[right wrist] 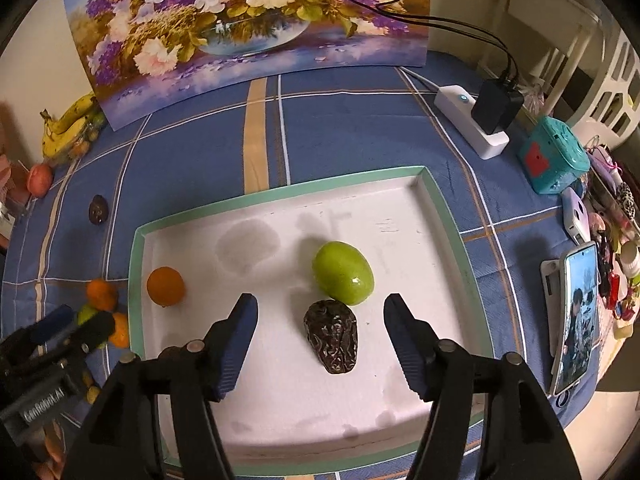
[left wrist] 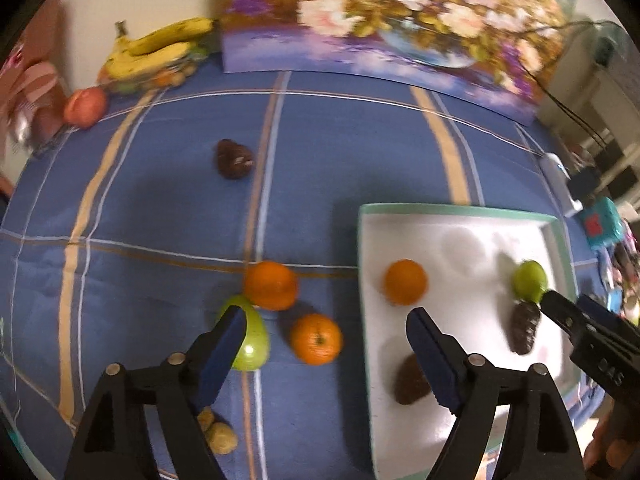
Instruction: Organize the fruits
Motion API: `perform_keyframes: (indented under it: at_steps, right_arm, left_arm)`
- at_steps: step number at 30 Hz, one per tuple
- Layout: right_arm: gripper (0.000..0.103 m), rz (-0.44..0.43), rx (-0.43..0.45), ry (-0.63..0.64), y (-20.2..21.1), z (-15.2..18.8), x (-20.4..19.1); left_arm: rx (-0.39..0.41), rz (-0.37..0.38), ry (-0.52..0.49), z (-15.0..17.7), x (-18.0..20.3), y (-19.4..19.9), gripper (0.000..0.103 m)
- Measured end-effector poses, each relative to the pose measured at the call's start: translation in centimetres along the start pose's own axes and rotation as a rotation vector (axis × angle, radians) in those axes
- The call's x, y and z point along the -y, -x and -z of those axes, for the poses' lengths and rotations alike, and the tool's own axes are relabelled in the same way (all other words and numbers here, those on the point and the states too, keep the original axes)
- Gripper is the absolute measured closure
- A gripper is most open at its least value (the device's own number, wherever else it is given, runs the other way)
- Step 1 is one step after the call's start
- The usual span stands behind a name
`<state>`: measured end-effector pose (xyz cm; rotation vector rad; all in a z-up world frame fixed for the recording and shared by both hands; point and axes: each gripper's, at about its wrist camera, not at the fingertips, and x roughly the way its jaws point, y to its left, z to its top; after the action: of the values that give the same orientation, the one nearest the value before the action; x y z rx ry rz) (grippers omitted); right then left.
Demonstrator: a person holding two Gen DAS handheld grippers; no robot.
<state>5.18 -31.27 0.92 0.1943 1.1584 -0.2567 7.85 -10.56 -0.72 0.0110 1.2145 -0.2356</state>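
both sets of jaws apart and empty, right gripper [right wrist: 320,320] above the tray [right wrist: 280,194] where a date [right wrist: 331,336] lies touching a green fruit [right wrist: 343,278], left gripper [left wrist: 326,332] over oranges [left wrist: 316,338] on the table, likely sorting like with like.

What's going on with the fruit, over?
Both grippers open, empty. Tray holds orange, green fruit, two dates. Nothing blocking.
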Motion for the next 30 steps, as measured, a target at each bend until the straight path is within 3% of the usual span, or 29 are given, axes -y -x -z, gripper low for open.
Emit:
perform_keyframes:
  at_steps: [2,5,12,21,30]
  right_arm:
    - [0.024,-0.001,-0.001,0.004,-0.2,0.1,-0.1]
    - [0.014,0.015,0.004,0.020,-0.6,0.3,-0.4]
    - [0.013,0.014,0.043,0.017,-0.7,0.4,-0.7]
    - [0.013,-0.039,0.123,0.049,0.2,0.3,-2.7]
    - [0.013,-0.106,0.119,0.063,0.0,0.4,-4.2]
  left_arm:
    - [-0.001,-0.014,0.018,-0.1,-0.6,-0.4,0.000]
    - [0.004,-0.026,0.035,-0.2,-1.5,-0.6,0.000]
    - [0.030,-0.036,0.064,-0.3,-2.7,-0.1,0.000]
    - [0.098,0.007,0.120,-1.4,-4.9,1.7,0.000]
    - [0.162,0.047,0.202,-1.7,-8.4,3.4,0.000]
